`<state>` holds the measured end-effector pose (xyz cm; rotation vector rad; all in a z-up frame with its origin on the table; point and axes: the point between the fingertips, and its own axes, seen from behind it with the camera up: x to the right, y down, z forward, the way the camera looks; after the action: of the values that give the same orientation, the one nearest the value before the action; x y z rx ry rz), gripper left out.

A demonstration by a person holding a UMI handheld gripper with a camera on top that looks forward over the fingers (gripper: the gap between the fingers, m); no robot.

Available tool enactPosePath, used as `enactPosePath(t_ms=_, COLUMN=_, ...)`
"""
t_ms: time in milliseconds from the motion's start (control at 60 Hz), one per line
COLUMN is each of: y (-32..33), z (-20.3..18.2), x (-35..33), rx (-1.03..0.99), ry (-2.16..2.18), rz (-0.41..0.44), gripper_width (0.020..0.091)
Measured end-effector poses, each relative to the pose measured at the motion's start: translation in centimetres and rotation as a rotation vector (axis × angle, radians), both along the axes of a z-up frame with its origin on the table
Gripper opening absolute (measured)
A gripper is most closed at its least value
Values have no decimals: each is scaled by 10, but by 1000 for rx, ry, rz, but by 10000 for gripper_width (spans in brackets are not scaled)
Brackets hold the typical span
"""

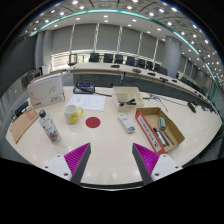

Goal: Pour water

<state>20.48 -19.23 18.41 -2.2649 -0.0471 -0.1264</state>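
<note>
A clear water bottle (48, 127) with a dark cap stands on the pale table (105, 145), ahead and to the left of my fingers. A yellow cup (72, 114) stands just right of it, farther back. A round red coaster (93, 122) lies flat beside the cup. My gripper (112, 160) is open, high above the table's near edge, with nothing between its purple pads (76, 157).
An open cardboard box (160, 128) holding small items sits ahead to the right, with a white object (126, 123) beside it. A smaller box (127, 97), papers (90, 101) and a large white box (46, 90) lie farther back. Chairs line the far side.
</note>
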Motion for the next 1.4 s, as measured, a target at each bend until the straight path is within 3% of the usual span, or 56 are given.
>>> enactPosePath(t_ms=167, y=-9, z=-9, x=-30, rx=-13, ry=2, rz=14, gripper_width=865)
enactPosePath(t_ms=467, y=-3, z=-60, x=-184, rx=55, ry=76, rz=121, gripper_width=866)
enactPosePath(t_ms=683, y=60, z=-100, x=-265, rx=157, ry=132, rz=131, gripper_width=865)
enactPosePath(t_ms=883, y=121, z=-123, x=-288, rx=248, ry=142, rz=91, gripper_width=864)
enactPosePath(t_ms=967, y=140, z=-130, x=-287, rx=288, ry=114, rz=62, gripper_width=804)
enactPosePath(t_ms=1083, y=154, z=-138, x=-286, rx=318, ry=113, rz=32, gripper_width=580)
enactPosePath(t_ms=1150, y=154, z=-136, x=-283, rx=338, ry=110, rz=27, gripper_width=565)
enactPosePath(t_ms=1400, y=154, z=-136, x=-289, rx=320, ry=112, rz=55, gripper_width=395)
